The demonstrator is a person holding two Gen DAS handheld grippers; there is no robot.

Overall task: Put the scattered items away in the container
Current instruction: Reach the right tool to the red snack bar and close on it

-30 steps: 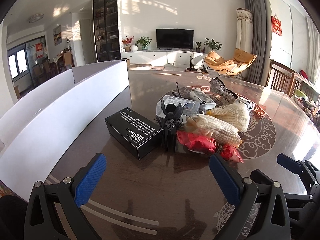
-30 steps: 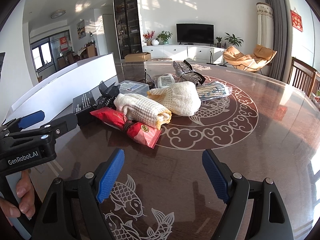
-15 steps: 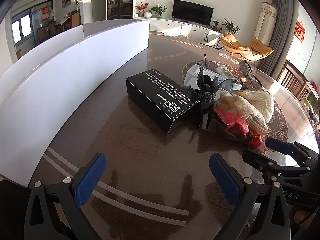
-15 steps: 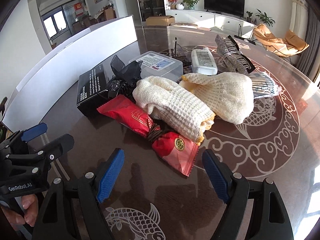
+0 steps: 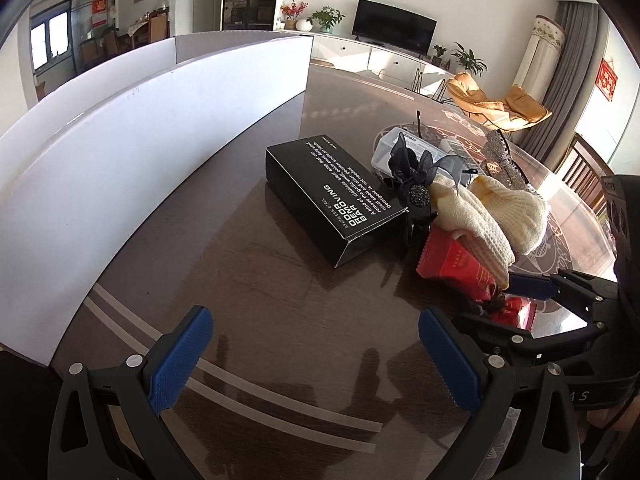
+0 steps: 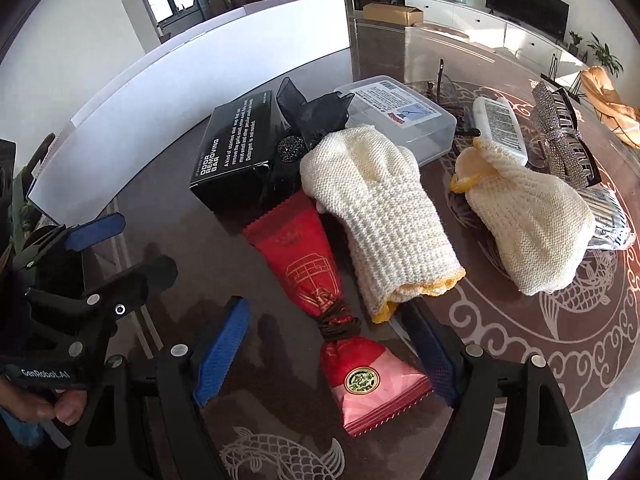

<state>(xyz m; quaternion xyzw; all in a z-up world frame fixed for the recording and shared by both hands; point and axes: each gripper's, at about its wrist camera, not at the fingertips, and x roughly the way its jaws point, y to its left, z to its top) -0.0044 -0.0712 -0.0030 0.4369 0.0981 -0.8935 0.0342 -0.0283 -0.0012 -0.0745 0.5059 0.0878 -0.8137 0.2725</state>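
A pile of items lies on the dark table: a black box, a black bow hair clip, two cream knit gloves, and a red packet tied with cord. My right gripper is open and straddles the red packet near its tied waist, fingers either side. My left gripper is open over bare table, short of the black box. The white container runs along the left.
Behind the pile sit a clear plastic case, a white bottle, a rhinestone hair claw and a silver striped pouch. A hand holds the left gripper's handle. Table edge and chairs lie to the right.
Both grippers have moved forward and down toward the pile. The right one now has the red packet between its open fingers; the left has neared the black box.
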